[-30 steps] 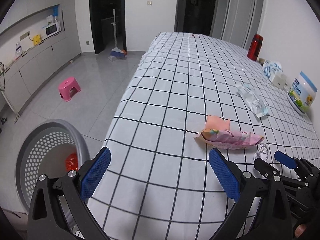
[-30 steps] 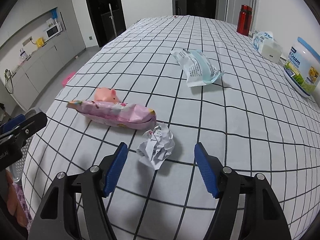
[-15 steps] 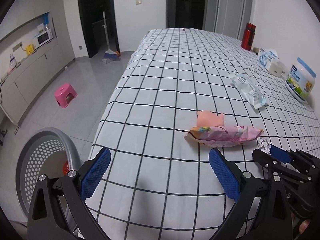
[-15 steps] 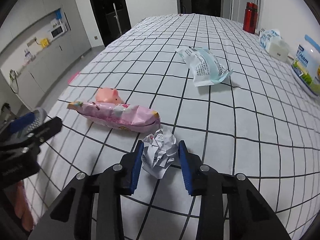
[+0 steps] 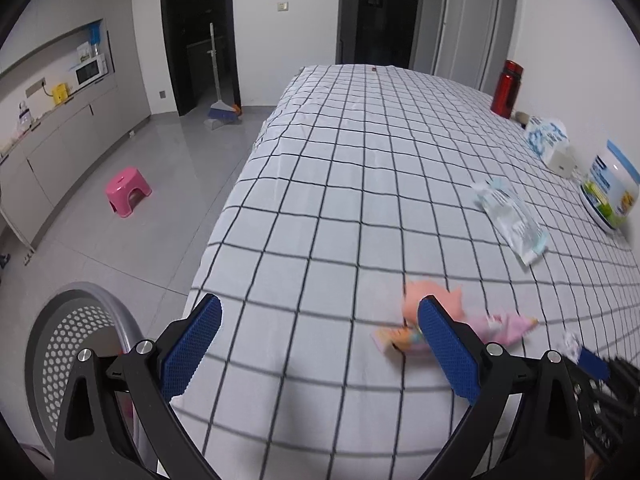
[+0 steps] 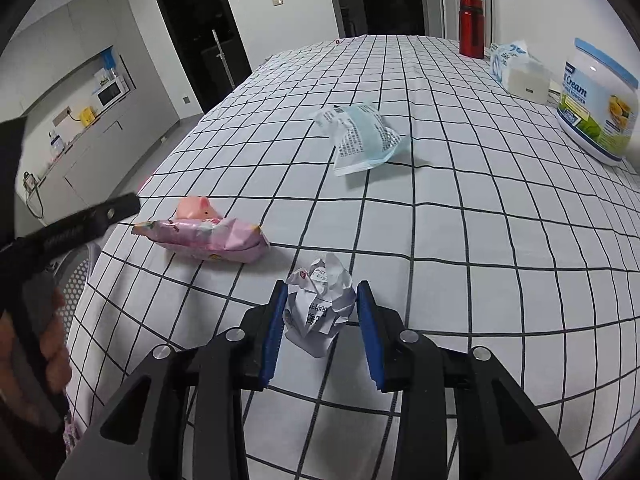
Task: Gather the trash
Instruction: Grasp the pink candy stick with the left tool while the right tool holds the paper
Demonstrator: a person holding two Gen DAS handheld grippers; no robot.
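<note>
"Cream" and "POWDER" on white tub

In the right wrist view, bare checked tablecloth fills the centre and lower right. The pink wrapper and pig toy block centre left, a blue-white packet upper centre. A red bottle, tissue pack and tub line the upper right edge.

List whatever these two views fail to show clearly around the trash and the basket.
- Basket contents: left wrist view, cut off by the frame edge and hidden by the left gripper.
- Pink wrapper and pig toy: left wrist view, motion-blurred, partly behind a finger.
- Print on the crumpled paper: right wrist view, too creased to read, in the right gripper.
</note>
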